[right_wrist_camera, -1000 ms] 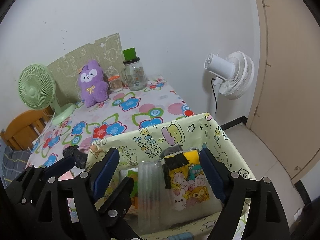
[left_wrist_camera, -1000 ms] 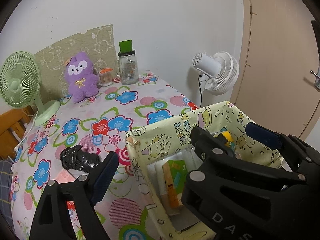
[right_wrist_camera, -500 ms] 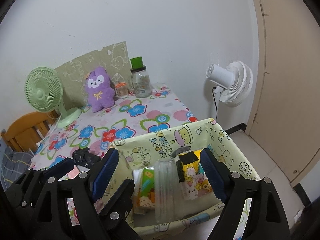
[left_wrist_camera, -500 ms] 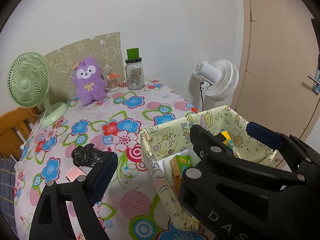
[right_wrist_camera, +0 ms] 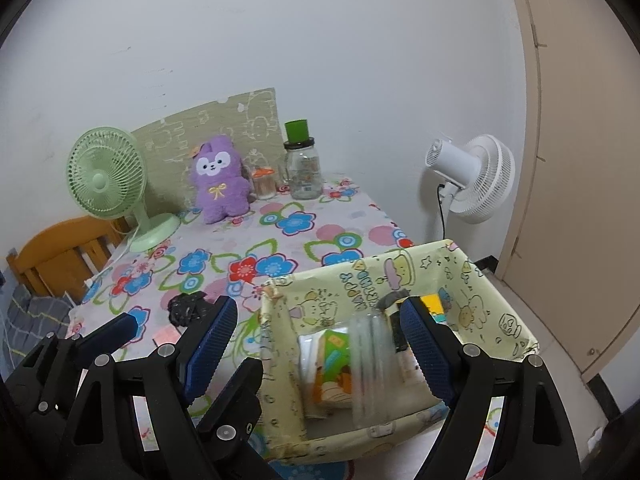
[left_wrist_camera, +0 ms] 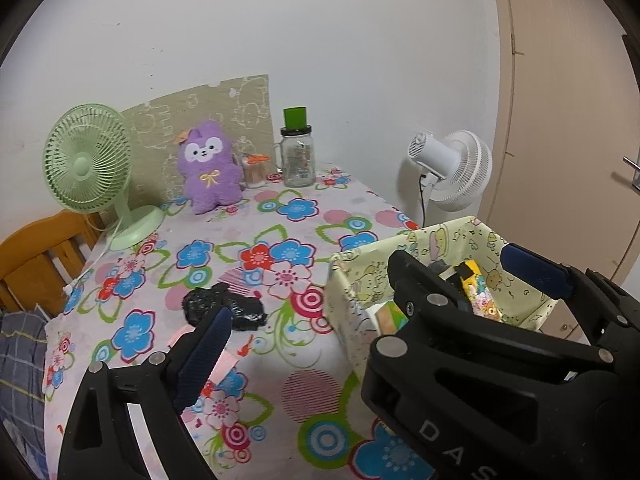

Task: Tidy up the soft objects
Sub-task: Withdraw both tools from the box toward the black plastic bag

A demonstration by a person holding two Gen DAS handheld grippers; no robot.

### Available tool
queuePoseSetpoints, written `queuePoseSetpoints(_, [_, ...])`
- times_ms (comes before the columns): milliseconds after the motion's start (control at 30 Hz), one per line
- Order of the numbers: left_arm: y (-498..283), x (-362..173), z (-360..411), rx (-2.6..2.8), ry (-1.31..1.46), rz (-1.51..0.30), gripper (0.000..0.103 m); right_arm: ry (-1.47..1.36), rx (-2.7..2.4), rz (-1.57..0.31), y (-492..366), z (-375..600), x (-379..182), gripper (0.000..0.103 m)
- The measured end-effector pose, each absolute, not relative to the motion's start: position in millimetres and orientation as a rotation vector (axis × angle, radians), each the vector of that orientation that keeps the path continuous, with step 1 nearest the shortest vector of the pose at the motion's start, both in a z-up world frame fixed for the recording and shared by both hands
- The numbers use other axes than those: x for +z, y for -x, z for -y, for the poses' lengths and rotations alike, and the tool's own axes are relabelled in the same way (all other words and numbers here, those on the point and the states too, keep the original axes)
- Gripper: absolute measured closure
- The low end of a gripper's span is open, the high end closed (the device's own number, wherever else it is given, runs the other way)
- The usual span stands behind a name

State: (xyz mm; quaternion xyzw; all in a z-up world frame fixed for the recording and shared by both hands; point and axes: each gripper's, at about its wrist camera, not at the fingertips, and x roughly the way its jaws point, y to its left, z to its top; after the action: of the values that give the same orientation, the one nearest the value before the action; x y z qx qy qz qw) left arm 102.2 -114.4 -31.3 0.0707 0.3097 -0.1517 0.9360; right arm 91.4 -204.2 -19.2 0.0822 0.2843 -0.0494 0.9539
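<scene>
While you hold both grippers spread wide and empty, your right gripper point(right_wrist_camera: 320, 344) hangs over the yellow fabric basket point(right_wrist_camera: 486, 298). Ahead of your left gripper point(left_wrist_camera: 360, 300), just past its left finger, the black crumpled bundle point(left_wrist_camera: 224, 310) lies on the floral tablecloth point(left_wrist_camera: 280, 216). Far ahead sits the purple plush point(left_wrist_camera: 210, 168), against the wall.

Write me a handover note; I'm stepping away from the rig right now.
Left tongs: open, empty, raised over the table in front of the black bag.
Right tongs: open, empty, above the bin.
Bin already holds packets and a clear cup.
Left to do: crumpled black bag lies beside the bin; purple plush sits at the far wall. Likely both go into the bin.
</scene>
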Motion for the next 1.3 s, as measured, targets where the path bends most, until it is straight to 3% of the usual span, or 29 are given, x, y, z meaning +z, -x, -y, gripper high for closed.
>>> queuePoseSetpoints(1300, [-129,-57,-7,-0.144,-0.055,-0.691,0.002,-0.062,0.058,-0.615,-137,83,-38,0.017])
